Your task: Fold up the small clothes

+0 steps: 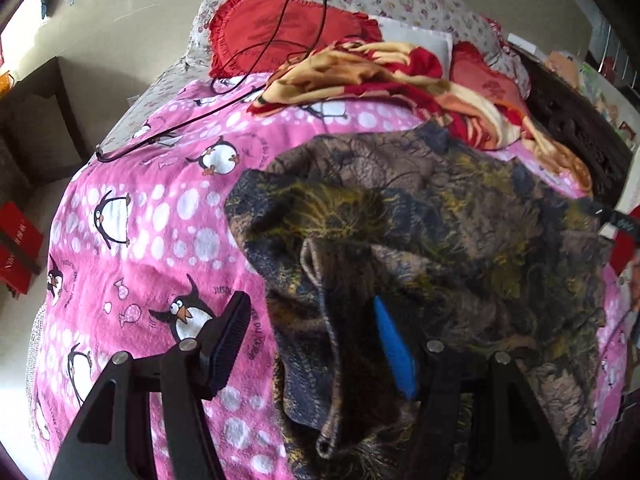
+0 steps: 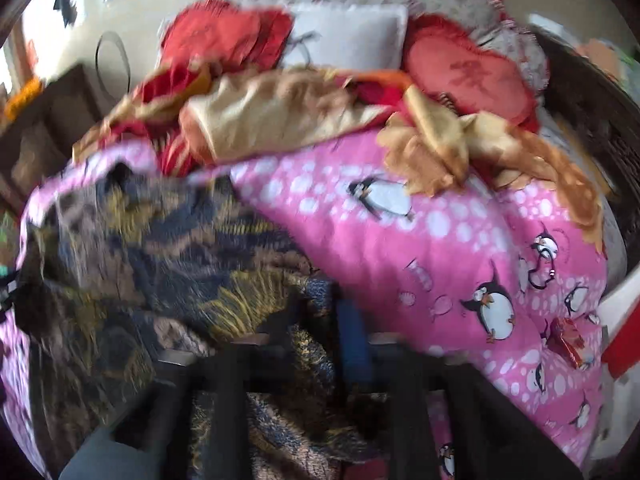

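A brown, navy and yellow patterned garment lies rumpled on the pink penguin blanket. My left gripper hangs open over the garment's near left edge. A raised fold of the cloth sits between its jaws: the blue pad is against the fabric and the black pad stands clear over the blanket. At the far right edge, my right gripper meets the garment's drawn-out corner. The right wrist view is blurred: the right gripper is shut, with the garment bunched at its tips.
Red heart cushions, a white pillow and a crumpled red-gold blanket fill the bed's far end. A black cable trails across the blanket. A dark wooden bed frame runs along the right. A small red wrapper lies on the blanket.
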`<action>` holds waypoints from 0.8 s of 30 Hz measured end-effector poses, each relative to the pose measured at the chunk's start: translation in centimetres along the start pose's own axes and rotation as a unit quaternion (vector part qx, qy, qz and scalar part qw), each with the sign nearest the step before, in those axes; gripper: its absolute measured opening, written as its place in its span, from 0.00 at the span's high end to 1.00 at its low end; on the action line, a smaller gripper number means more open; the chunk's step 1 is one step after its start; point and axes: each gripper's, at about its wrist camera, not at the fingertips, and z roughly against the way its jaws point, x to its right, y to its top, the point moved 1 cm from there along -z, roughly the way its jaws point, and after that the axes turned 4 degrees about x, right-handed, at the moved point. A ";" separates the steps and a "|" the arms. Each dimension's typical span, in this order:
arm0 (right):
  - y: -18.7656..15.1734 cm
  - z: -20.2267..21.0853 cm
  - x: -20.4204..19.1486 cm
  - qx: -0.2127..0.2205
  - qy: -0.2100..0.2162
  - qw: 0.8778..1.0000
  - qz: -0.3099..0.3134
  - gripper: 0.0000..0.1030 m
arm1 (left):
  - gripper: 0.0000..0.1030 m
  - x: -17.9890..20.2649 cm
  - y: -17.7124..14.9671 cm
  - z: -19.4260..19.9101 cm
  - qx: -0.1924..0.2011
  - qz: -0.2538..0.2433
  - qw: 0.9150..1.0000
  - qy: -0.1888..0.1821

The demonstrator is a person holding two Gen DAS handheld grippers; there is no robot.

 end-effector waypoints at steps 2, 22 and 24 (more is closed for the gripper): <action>0.1 0.3 0.1 0.015 -0.011 1.000 -0.009 1.00 | 0.35 0.0 -0.1 -0.7 -0.007 0.002 1.000 0.005; -6.7 3.4 -0.5 0.004 0.064 0.998 -0.020 0.81 | 0.35 0.9 -0.1 -2.8 -0.017 -0.002 1.000 0.021; -6.2 1.5 1.0 0.005 0.013 0.999 -0.046 0.83 | 0.35 1.1 0.0 -2.9 -0.019 -0.005 1.000 0.023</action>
